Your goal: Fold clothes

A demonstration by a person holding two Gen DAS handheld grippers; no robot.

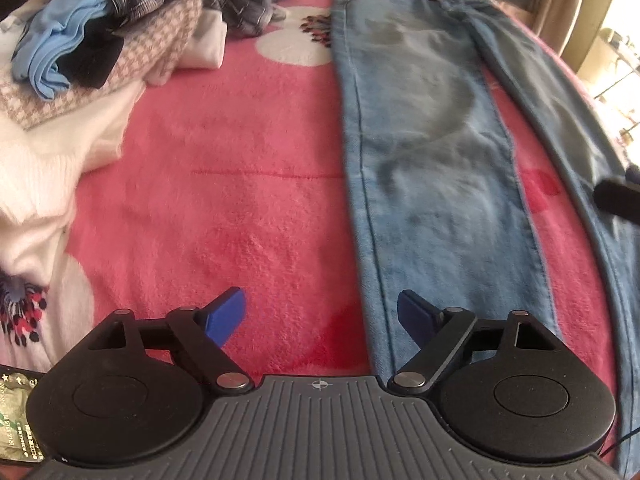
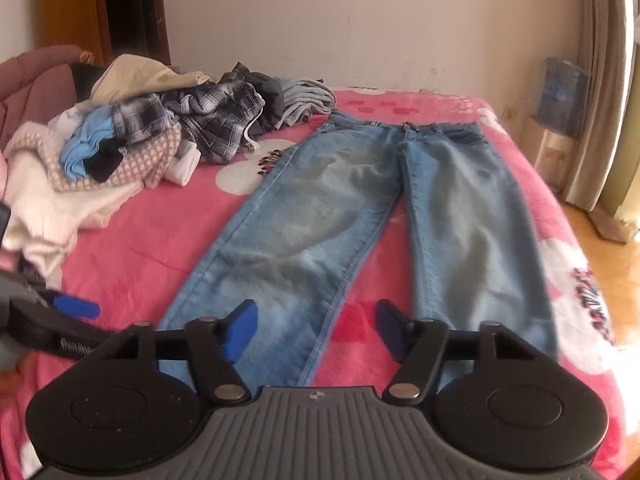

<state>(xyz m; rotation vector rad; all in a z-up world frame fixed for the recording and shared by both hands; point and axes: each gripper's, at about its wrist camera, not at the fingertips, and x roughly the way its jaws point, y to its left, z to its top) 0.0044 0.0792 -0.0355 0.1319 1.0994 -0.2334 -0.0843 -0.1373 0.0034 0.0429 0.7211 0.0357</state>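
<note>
A pair of light blue jeans (image 2: 320, 208) lies flat on the pink blanket, waistband at the far end and both legs running toward me. In the left wrist view the jeans (image 1: 420, 140) fill the right half. My left gripper (image 1: 320, 316) stands open above the blanket, its right fingertip over the outer edge of one leg, with nothing between the pads. It also shows at the left edge of the right wrist view as the left gripper (image 2: 76, 308). My right gripper (image 2: 316, 330) is open over the lower legs, holding nothing.
A heap of unfolded clothes (image 2: 140, 140) sits at the far left of the bed, seen close as the heap (image 1: 100, 40). The pink flowered blanket (image 1: 240, 160) covers the bed. A wall stands behind, and a curtain (image 2: 600, 80) and wooden floor (image 2: 616, 240) lie to the right.
</note>
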